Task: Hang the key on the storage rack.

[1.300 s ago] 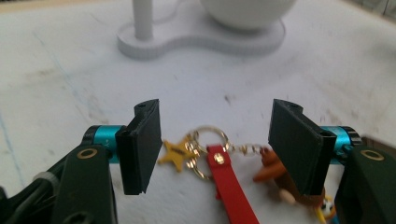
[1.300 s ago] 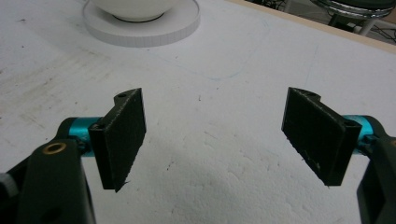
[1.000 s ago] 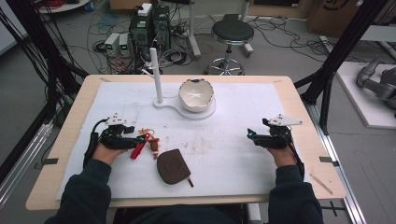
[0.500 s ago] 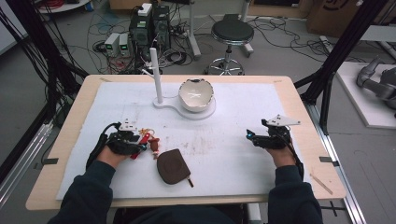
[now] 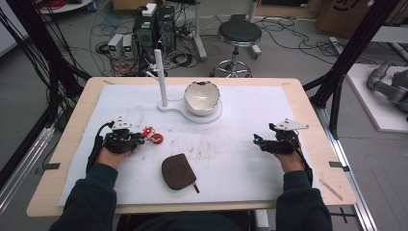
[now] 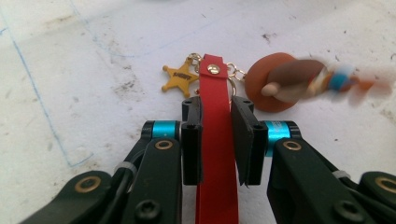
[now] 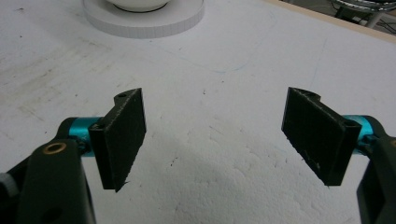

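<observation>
- Keychain strap, red and flat, sits clamped between my left gripper fingers, which have just been closing and now pinch its flat sides; it lies on the white mat at the desk's left side.
- Its long axis runs straight along the fingers, riveted end pointing away from my hand, toward the desk's middle in the high view.
- From that far end hang a gold sheriff star charm and a brown-and-orange figure charm, blurred, so I judge it is swinging.
- I grip mid-strap, I think, so the charms dangle free for lifting.
- A brown leather pouch lies nearby toward me, perhaps where the keychain goes.
- My right gripper waits with fingers spread wide, nothing between them, low over bare mat.
- Farther back stands a white bowl on a stand with a post.
</observation>
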A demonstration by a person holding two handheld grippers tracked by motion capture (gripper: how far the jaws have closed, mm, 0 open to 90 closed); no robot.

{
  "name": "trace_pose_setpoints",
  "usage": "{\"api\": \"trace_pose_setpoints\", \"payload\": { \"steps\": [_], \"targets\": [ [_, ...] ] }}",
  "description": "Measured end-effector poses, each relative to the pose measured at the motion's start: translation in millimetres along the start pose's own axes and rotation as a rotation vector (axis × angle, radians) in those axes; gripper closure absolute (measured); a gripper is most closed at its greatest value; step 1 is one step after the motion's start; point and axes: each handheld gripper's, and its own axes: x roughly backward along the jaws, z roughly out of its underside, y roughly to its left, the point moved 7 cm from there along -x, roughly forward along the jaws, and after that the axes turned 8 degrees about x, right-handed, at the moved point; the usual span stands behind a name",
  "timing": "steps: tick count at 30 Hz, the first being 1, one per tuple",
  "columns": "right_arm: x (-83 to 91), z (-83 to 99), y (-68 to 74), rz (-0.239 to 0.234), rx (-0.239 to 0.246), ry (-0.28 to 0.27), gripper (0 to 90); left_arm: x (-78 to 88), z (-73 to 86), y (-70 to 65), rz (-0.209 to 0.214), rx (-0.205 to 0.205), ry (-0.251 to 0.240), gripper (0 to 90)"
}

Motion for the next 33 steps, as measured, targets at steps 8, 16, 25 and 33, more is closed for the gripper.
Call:
{"api": "trace_pose_setpoints", "payload": {
  "steps": [8, 16, 25, 33],
  "targets": [
    [0.4, 0.6, -0.2, -0.001, -0.005, 0.003, 22.1, 5.8, 14.2, 0.5, -0.034, 0.015, 0.137, 36.3],
    [-0.3, 1.7, -0.2, -0.003, -0.003, 0.011, 22.6, 6.5, 9.0, -5.4, -0.008, 0.047, 0.097, 39.5],
    [-0.3, 2.1, -0.1, -0.004, 0.003, 0.015, 22.6, 6.0, 4.0, -14.7, -0.03, -0.022, 0.078, 38.8],
    [-1.0, 3.2, 0.4, -0.011, 0.002, 0.022, 22.6, 8.0, 12.4, -9.3, 0.002, -0.064, 0.168, 73.8]
  ]
}}
